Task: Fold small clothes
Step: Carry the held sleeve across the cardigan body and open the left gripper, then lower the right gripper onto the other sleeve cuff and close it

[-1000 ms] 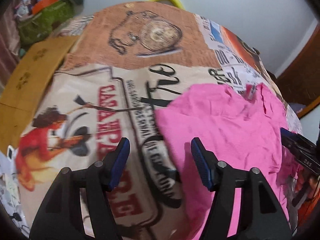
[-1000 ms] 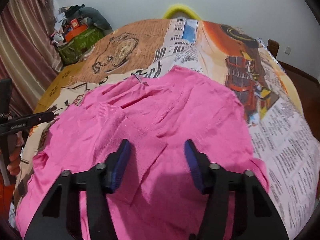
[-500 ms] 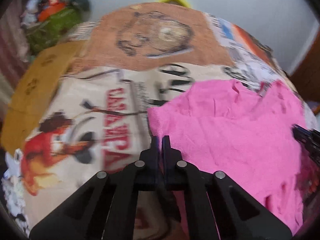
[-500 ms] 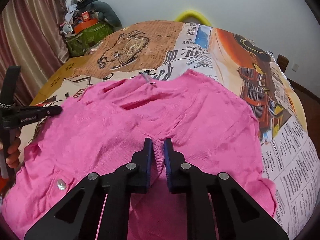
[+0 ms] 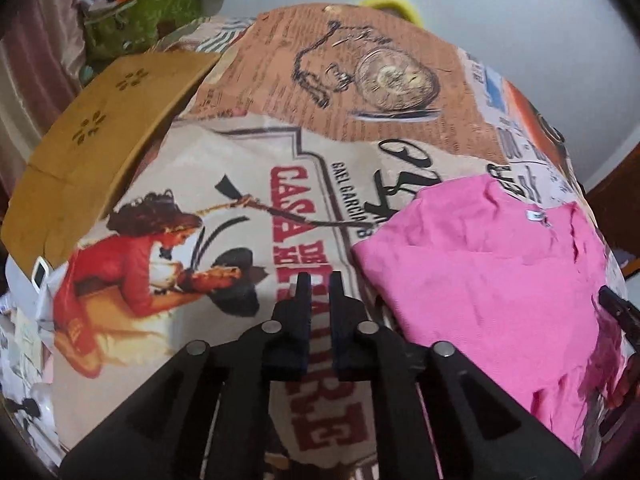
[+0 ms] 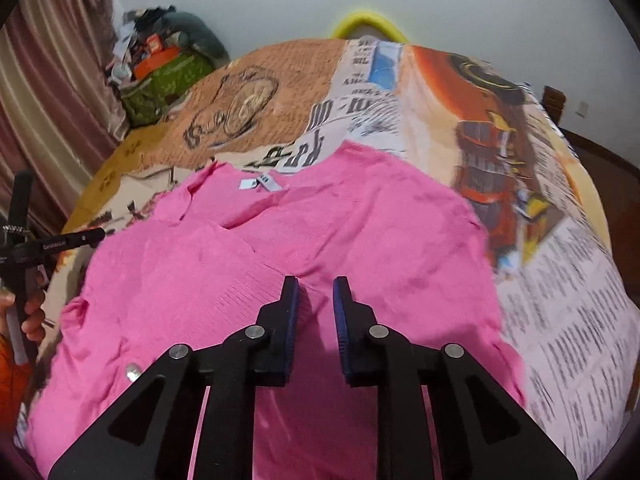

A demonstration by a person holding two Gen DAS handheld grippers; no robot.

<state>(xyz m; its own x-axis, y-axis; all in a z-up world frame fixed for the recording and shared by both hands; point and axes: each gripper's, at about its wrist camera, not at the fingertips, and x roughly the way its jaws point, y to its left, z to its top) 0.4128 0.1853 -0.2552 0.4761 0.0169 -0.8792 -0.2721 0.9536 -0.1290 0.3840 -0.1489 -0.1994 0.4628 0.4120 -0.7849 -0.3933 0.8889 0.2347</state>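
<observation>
**A:** How far along was the folding, going from the left?

**B:** At the far left, off the table, a green bag stood crammed with mixed stuff, an orange box among it; I couldn't tell the rest apart. Next came the left gripper, over the bare printed tablecloth, its fingers drawn close with only a narrow slit between them and nothing in it. The cloth's edge lay just to its right, not touching.

**A:** And the garment itself?

**B:** The pink top lay spread on the tablecloth, neckline and white label toward the far side. One panel on its left seemed laid over the body, with a snap button showing near the front. I'd judge that one early fold at most; the rest looked open and rumpled.

**A:** The right claw?

**B:** The right gripper sat low over the middle of the top, fingers slightly parted. Whether a ridge of fabric was caught between them, I couldn't tell. Most of the folding was left, by my reckoning.
</observation>
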